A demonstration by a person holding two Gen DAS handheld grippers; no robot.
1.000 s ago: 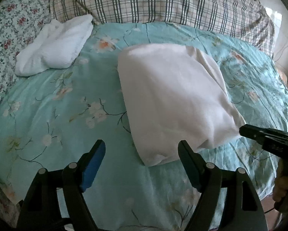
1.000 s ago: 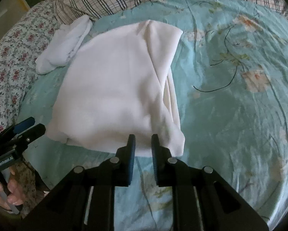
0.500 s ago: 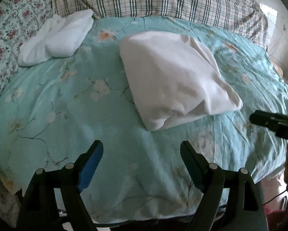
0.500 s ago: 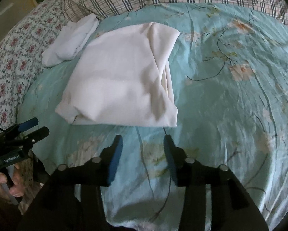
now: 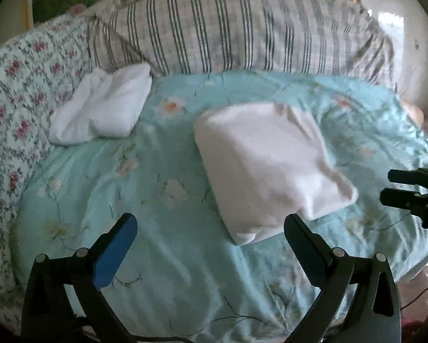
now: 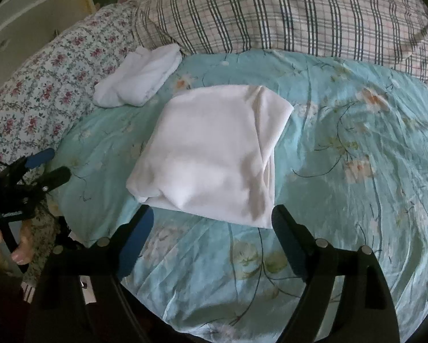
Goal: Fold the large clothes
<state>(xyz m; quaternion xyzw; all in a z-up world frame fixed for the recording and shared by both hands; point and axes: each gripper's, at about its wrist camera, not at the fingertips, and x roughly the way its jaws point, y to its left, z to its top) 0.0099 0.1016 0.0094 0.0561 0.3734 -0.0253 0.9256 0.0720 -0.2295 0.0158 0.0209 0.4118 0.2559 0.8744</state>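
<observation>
Folded white garment (image 6: 214,154): flat on teal bedspread (image 6: 342,200), long axis 11-to-5 in left wrist view; left gripper (image 5: 211,240), right gripper (image 6: 212,223): jaws opening, nothing between.

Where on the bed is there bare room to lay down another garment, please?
The teal quilt is bare right of the folded white garment, up to the plaid pillow. Another bare patch lies near its front edge. It is crowded by the smaller white bundle against the floral pillow.
</observation>
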